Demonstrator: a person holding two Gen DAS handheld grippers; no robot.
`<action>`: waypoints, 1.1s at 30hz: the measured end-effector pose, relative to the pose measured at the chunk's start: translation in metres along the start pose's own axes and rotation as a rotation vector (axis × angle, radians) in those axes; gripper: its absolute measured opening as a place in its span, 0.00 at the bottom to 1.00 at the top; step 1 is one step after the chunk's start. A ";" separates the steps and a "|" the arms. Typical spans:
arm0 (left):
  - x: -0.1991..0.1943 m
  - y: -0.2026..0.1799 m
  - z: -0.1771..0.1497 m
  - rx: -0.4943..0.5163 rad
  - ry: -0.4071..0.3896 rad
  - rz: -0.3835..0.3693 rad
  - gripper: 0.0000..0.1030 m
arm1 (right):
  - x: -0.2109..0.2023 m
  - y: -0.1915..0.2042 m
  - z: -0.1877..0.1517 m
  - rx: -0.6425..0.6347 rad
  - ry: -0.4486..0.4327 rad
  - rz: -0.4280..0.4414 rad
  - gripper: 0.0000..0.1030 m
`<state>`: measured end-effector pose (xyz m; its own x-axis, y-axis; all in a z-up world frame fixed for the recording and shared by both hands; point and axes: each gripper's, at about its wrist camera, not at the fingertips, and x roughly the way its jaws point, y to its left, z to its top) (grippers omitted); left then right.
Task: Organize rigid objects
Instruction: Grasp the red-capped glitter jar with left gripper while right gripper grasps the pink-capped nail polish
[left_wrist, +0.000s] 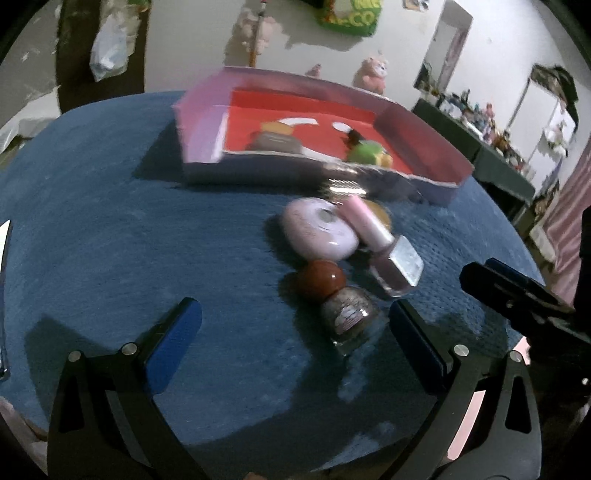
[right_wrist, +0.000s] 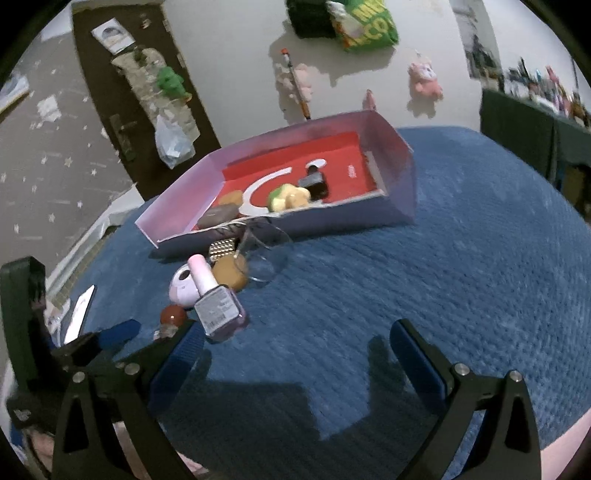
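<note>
**Some Things In The Box, More Still Outside**

On the blue worktop (right_wrist: 443, 258), toward its far edge, sat a shallow box (right_wrist: 402, 177) with pink walls and a red floor. A few small things already lay inside it: a yellow and green toy (right_wrist: 288, 195), a dark bottle (right_wrist: 314, 182) and a grey-brown block (right_wrist: 218, 216). That part of the job looked done.

More was left. Just in front of the box's near wall, close together in a little pile, lay a pale purple round case (left_wrist: 319, 232), a pink nail polish bottle (left_wrist: 384, 251), a red ball-shaped cap (left_wrist: 321, 280) on a small glittery bottle (left_wrist: 347, 317), and a tan round thing (right_wrist: 229, 273). A clear glass (right_wrist: 264, 251) lay on its side next to the box, and a small shiny studded piece (right_wrist: 221, 249) sat by it. The job seemed less than half done.

The pink bottle lay flat, its long cap pointing toward the box. The glittery bottle lay flat too.

The left gripper (left_wrist: 295, 325) had its fingers wide apart and held nothing; the glittery bottle lay between them, closer to the right one. The right gripper (right_wrist: 295, 343) was spread wide too, over bare blue cloth, holding nothing, with the pile beside its left finger.
</note>
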<state>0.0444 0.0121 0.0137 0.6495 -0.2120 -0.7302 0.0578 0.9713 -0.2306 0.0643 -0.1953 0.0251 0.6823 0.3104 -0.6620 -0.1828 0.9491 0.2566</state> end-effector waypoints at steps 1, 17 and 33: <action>-0.005 0.007 0.000 -0.014 -0.008 0.004 1.00 | 0.001 0.005 0.000 -0.024 -0.006 -0.009 1.00; -0.015 0.017 -0.005 -0.055 -0.022 -0.004 0.99 | 0.032 0.038 -0.003 -0.185 0.038 -0.008 0.81; -0.008 0.019 -0.009 -0.015 -0.027 0.061 1.00 | 0.047 0.043 0.005 -0.219 0.073 0.034 0.76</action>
<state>0.0333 0.0314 0.0098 0.6718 -0.1497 -0.7254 0.0068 0.9806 -0.1961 0.0919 -0.1398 0.0083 0.6211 0.3381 -0.7071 -0.3597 0.9245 0.1261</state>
